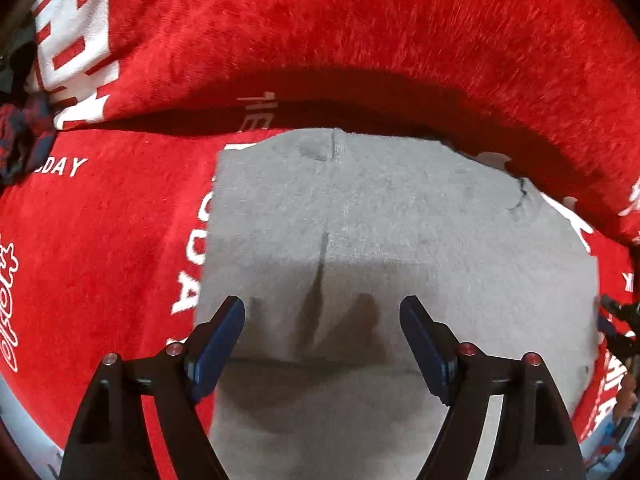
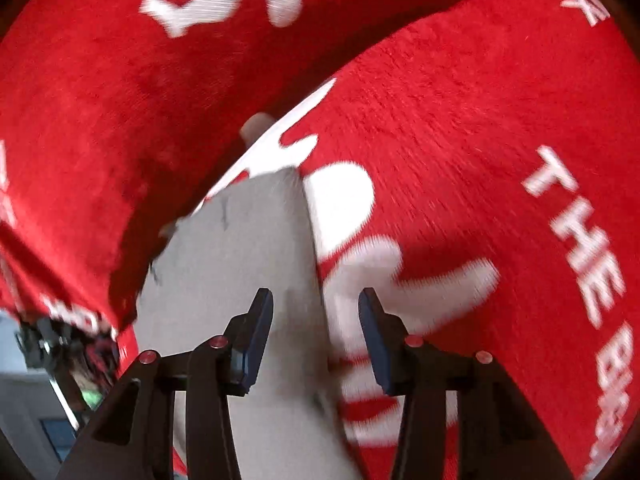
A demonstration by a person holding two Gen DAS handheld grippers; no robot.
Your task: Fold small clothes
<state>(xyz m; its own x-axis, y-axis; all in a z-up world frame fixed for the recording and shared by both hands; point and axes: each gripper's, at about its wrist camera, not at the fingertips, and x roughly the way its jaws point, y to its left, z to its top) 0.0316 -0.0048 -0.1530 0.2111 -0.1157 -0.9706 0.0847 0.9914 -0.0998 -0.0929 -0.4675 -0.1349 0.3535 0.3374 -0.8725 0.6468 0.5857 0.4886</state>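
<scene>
Red plush blanket (image 1: 360, 28) with white lettering fills the view; dark plaid fabric (image 1: 24, 136) at 9 o'clock.

One grey garment (image 1: 400, 220), one red blanket (image 1: 360, 20)

A grey garment (image 1: 384, 232) lies flat and folded, a crease running down its middle.

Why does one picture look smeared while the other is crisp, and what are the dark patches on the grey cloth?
Right wrist view: motion blur smears the white lettering on the red blanket. Left wrist view: sharp; the open left hand-held gripper casts shadows on the grey garment. Both views bulge from fisheye distortion.
</scene>
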